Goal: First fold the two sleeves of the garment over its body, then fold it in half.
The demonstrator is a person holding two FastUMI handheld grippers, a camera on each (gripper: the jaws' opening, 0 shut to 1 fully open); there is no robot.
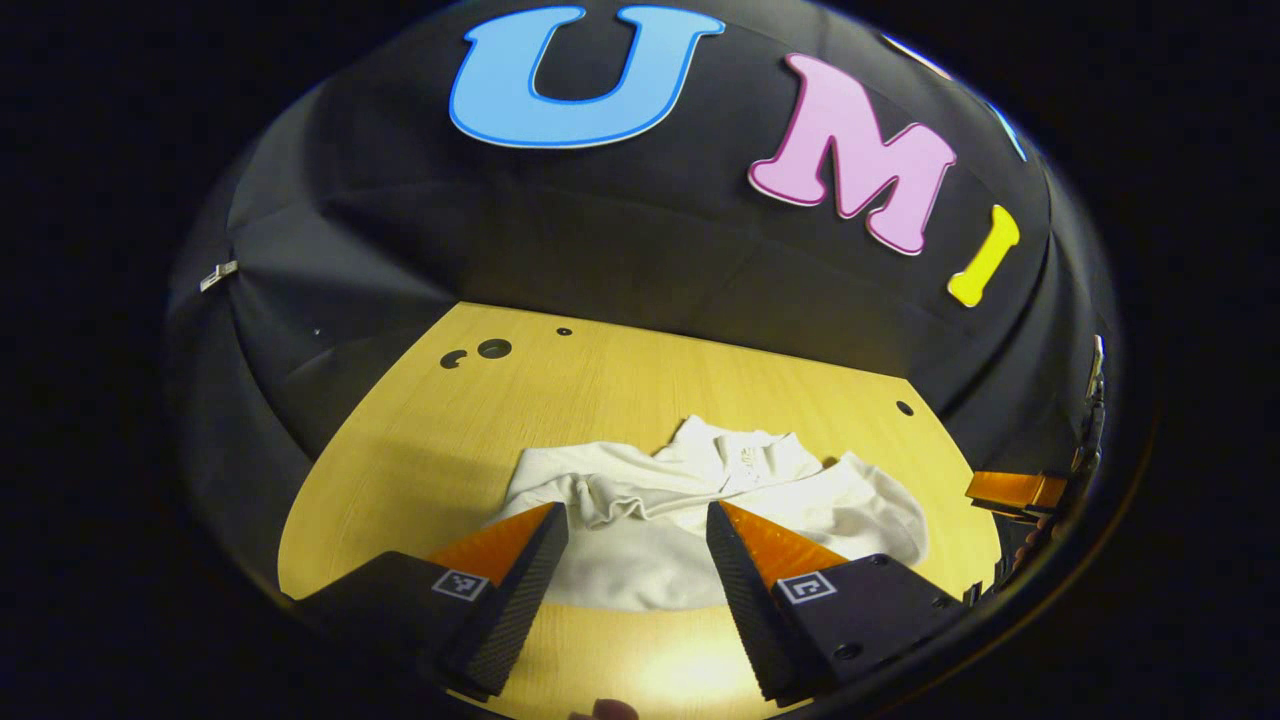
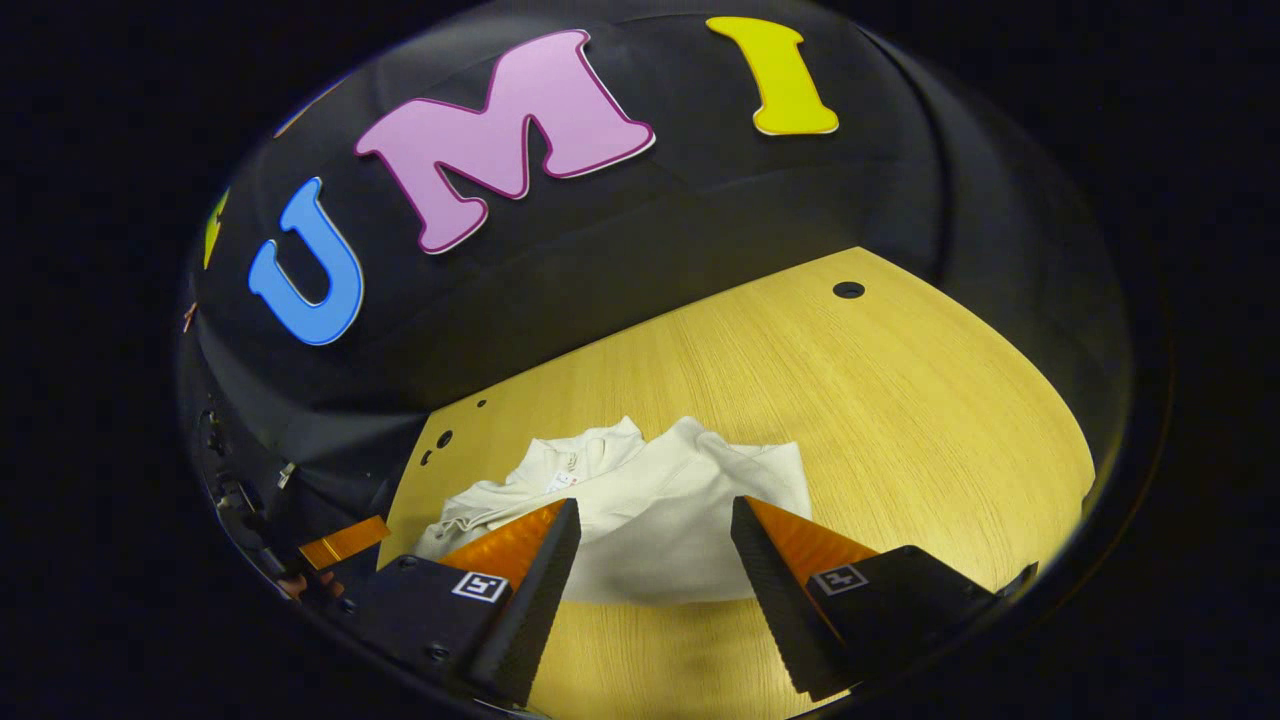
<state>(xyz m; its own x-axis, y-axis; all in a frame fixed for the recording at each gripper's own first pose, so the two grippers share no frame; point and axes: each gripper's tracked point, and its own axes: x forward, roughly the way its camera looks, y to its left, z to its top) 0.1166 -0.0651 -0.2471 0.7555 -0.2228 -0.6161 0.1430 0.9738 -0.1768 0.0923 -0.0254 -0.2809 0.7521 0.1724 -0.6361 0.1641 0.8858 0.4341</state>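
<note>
A cream-white garment (image 1: 690, 510) lies bunched on the wooden table (image 1: 600, 390), its collar (image 1: 745, 455) toward the far side and a wrinkled sleeve folded across its left part. My left gripper (image 1: 637, 520) hovers open just above its near edge, nothing between the fingers. In the right gripper view the same garment (image 2: 650, 510) lies ahead with its collar (image 2: 575, 460) at the far left. My right gripper (image 2: 655, 515) is open over its near half, empty. The other gripper's orange finger (image 1: 1010, 490) shows at the right edge of the left gripper view.
The table has small round holes near its far corners (image 1: 493, 348) (image 2: 848, 290). Black cloth walls close the booth behind and at the sides. Bare wood stretches to the right of the garment (image 2: 900, 400) and along the near edge (image 1: 650, 660).
</note>
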